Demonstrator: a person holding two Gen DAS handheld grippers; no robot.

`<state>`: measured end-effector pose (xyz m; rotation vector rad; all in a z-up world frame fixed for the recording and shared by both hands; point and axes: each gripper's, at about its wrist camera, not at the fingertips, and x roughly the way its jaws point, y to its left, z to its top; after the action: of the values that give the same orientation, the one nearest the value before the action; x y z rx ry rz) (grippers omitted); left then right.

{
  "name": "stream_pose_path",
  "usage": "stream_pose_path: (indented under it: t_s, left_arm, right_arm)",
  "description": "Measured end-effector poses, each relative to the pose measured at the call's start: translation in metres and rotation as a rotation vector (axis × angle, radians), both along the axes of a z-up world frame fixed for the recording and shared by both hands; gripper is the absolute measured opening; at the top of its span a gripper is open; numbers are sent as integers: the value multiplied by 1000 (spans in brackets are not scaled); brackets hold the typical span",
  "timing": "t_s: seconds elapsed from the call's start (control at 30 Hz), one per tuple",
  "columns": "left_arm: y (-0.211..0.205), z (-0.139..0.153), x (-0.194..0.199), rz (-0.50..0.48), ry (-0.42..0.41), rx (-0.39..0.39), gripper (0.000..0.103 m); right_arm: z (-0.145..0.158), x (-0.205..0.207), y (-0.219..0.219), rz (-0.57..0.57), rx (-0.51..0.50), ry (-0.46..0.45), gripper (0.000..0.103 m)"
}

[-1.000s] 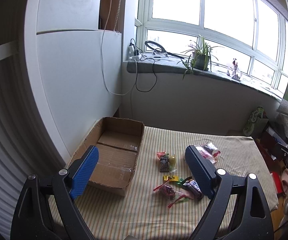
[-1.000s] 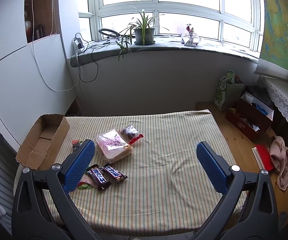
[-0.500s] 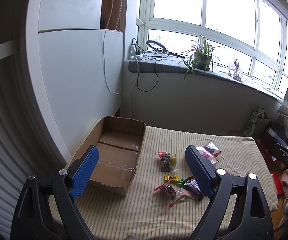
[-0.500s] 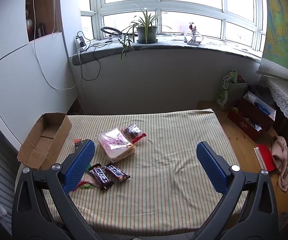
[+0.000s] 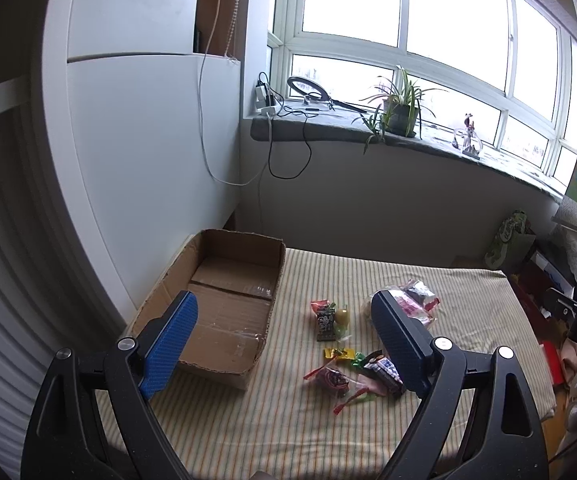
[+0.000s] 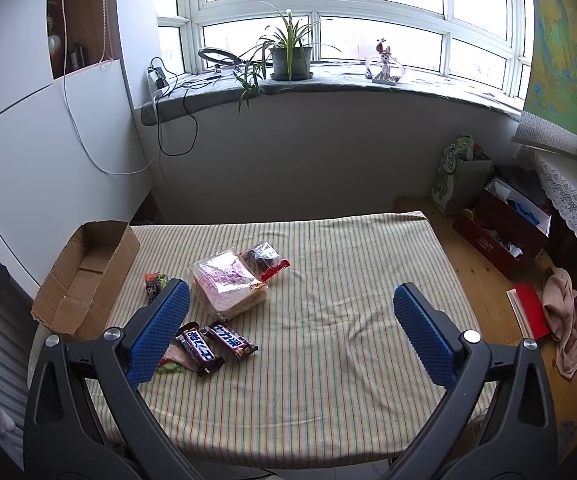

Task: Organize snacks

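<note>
Both grippers hovering empty over the snack-strewn bench

Left gripper (image 5: 284, 334) and right gripper (image 6: 290, 312) are holding fingers spread wide, gripping nothing; cardboard box (image 5: 224, 304) is sitting beside scattered snacks (image 6: 228, 284).

The counter (image 6: 328, 360) wears a cream cloth with thin yellow-green stripes running lengthwise. The cardboard box (image 5: 224, 308) is plain brown, a glossy strip of clear tape across its floor. Each tool has blue dimpled pads (image 6: 160, 332) on black arms with silver screws. Two chocolate bars (image 6: 212, 344) are dark brown with white lettering edged in blue. The bread bag (image 6: 228, 284) is clear with pink-purple print; beside it, a dark snack bag (image 6: 264, 260) has a red edge. Small sweets (image 5: 336, 376) show red, yellow and green wrappers. The potted plant (image 6: 288, 48) is green in a dark grey pot.
</note>
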<state>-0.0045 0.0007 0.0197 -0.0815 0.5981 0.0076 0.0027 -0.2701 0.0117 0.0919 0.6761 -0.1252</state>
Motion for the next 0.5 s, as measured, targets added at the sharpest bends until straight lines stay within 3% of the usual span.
stream_pose_path:
  t_s: [0.5]
  left_arm:
    - [-1,0,4,4,8,0,89]
  right_arm:
    - [-2,1,1,0,1,4,103]
